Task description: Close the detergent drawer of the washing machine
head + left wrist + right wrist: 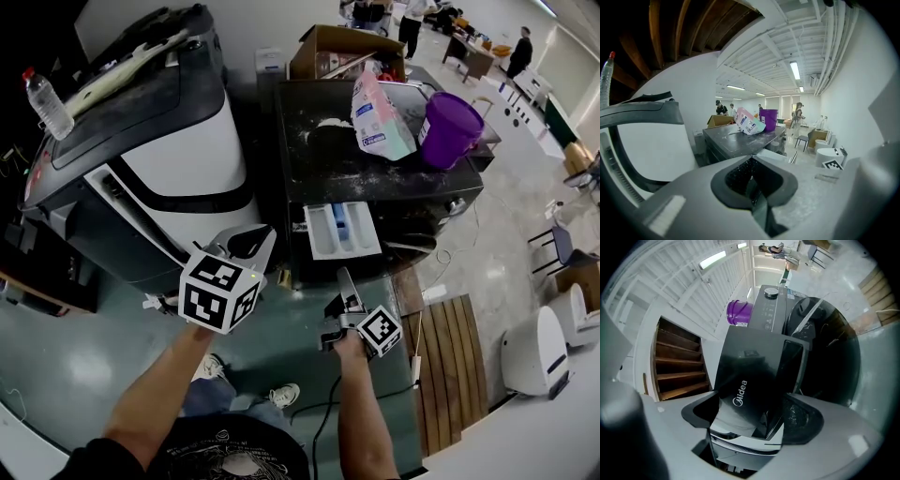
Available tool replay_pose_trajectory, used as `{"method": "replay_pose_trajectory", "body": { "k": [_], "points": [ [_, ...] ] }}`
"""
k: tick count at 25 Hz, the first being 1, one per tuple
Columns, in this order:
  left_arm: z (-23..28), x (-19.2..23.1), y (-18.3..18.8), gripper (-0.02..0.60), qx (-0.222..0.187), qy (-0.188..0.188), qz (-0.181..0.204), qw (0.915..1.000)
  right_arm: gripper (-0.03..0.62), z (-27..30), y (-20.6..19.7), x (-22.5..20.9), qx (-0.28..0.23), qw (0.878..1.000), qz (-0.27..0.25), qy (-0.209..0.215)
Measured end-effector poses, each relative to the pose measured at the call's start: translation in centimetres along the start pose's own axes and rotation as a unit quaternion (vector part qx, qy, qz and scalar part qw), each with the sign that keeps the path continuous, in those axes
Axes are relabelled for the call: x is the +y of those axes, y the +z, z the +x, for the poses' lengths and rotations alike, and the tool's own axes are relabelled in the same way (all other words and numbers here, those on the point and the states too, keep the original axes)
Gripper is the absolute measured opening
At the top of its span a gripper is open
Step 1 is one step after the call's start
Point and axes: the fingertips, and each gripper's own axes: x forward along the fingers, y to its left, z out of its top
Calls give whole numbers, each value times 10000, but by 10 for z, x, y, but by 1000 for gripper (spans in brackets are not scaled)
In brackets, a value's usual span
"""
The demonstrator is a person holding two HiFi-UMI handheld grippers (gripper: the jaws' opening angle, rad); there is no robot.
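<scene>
Drawer [342, 230] hangs pulled out of washer [427, 202] front, probably light stiff plastic on slides, so push square on its glossy panel [740, 380]; right gripper [754, 423] jaws spread with panel in the gap, left gripper [757, 206] clenched empty.

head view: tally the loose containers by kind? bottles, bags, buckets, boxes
Water bottle: 1
Pink-and-teal bag: 1
Purple bucket: 1
Cardboard box: 1
Total: 4
</scene>
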Motion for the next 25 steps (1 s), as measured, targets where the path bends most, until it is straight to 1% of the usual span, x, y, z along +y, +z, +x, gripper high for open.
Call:
{"method": "replay_pose_trajectory", "body": {
  "k": [6, 11, 15, 17, 23, 25],
  "points": [
    [5, -3, 0, 0, 3, -24, -18, 10000, 381, 4, -3, 9, 63, 9986, 351, 383],
    [5, -5, -2, 0, 27, -34, -22, 10000, 359, 6, -6, 9, 91, 9983, 417, 399],
    [4, 0, 0, 0, 0, -2, -51, 10000, 353, 11, -4, 7, 84, 9989, 323, 315],
    [4, 2, 1, 0, -14, -2, -62, 10000, 353, 15, -4, 10, 64, 9985, 383, 380],
    [7, 11, -2, 0, 31, -29, -128, 9999, 348, 25, -1, 6, -45, 9989, 430, 205],
    [9, 15, -3, 0, 26, -58, -162, 9998, 347, 29, 0, 4, -79, 9991, 375, 161]
  ]
}}
